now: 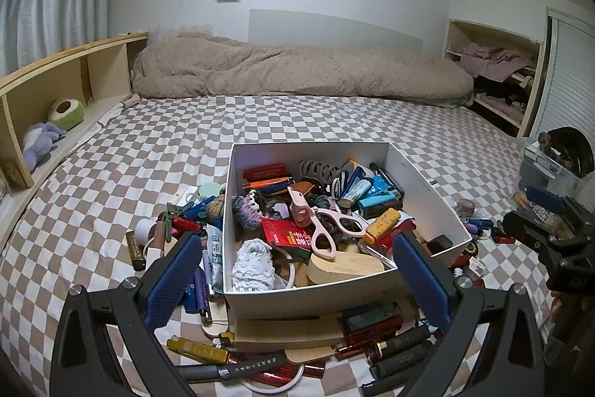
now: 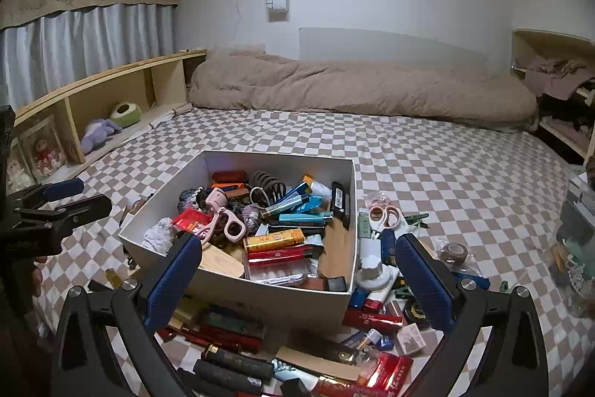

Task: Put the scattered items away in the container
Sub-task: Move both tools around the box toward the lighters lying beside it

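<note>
Matt white cardboard box point(image 1: 334, 296) on soft checked cloth bedsheet point(image 1: 148, 151).

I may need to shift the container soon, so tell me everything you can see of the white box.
The white box is an open-topped rectangular container with thin, matte, cardboard-like walls. It sits upright on the checkered bedsheet and is filled nearly to the rim with small items, including pink scissors. More clutter lies on the sheet against its near, left and right sides. Neither gripper touches it.

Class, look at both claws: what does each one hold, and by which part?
Nothing is held. The left claw and the right claw both stand open and empty above the white box.
</note>
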The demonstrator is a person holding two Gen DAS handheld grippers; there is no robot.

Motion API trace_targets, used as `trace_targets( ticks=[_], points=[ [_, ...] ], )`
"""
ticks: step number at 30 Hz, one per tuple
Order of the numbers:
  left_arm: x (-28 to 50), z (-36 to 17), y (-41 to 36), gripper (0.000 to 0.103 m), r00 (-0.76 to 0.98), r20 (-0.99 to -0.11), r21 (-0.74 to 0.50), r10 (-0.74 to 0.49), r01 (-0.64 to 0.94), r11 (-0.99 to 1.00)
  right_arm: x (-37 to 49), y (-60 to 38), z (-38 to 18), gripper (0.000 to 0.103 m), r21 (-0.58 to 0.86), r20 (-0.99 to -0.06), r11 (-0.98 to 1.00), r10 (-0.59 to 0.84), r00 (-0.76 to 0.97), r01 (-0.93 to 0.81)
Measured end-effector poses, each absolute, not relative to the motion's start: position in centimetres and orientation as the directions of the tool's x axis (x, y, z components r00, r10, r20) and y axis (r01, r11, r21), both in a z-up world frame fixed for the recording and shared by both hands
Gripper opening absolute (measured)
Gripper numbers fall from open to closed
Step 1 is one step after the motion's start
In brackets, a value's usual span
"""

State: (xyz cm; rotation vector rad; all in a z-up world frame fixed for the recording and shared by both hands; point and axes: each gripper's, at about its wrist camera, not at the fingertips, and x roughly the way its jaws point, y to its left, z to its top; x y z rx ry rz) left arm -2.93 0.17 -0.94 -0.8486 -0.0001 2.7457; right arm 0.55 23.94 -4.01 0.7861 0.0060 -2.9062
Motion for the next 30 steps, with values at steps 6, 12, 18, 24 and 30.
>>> trace_targets(
  ticks=[6, 12, 18, 24, 30],
  points=[
    [-2.3, -0.3, 0.2, 0.103, -0.803, -0.54, -0.073, 0.253, -0.254, -0.964, 1.5, 24.0, -3.6, 0.103, 0.007, -0.486, -0.992, -0.111, -0.867, 0.124],
    [-1.7, 0.1, 0.3, 0.103, -0.804, -0.533, -0.084, 0.264, -0.26, -0.962, 2.8, 24.6, -3.3, 0.103, 0.016, -0.465, -0.993, -0.109, -0.879, 0.114],
    [-0.9, 0.1, 0.1, 0.103, -0.809, -0.532, -0.076, 0.249, -0.247, -0.966, 3.9, 25.4, -3.2, 0.103, 0.027, -0.441, -0.994, -0.104, -0.892, 0.103],
    [0.1, -0.5, -0.7, 0.103, -0.812, -0.53, -0.097, 0.243, -0.227, -0.969, 4.9, 25.6, -3.7, 0.103, 0.03, -0.43, -0.995, -0.103, -0.897, 0.1],
    [1.0, -2.2, -0.9, 0.103, -0.812, -0.536, -0.104, 0.231, -0.208, -0.973, 5.4, 26.0, -5.2, 0.103, 0.053, -0.448, -0.994, -0.107, -0.888, 0.093]
  ],
)
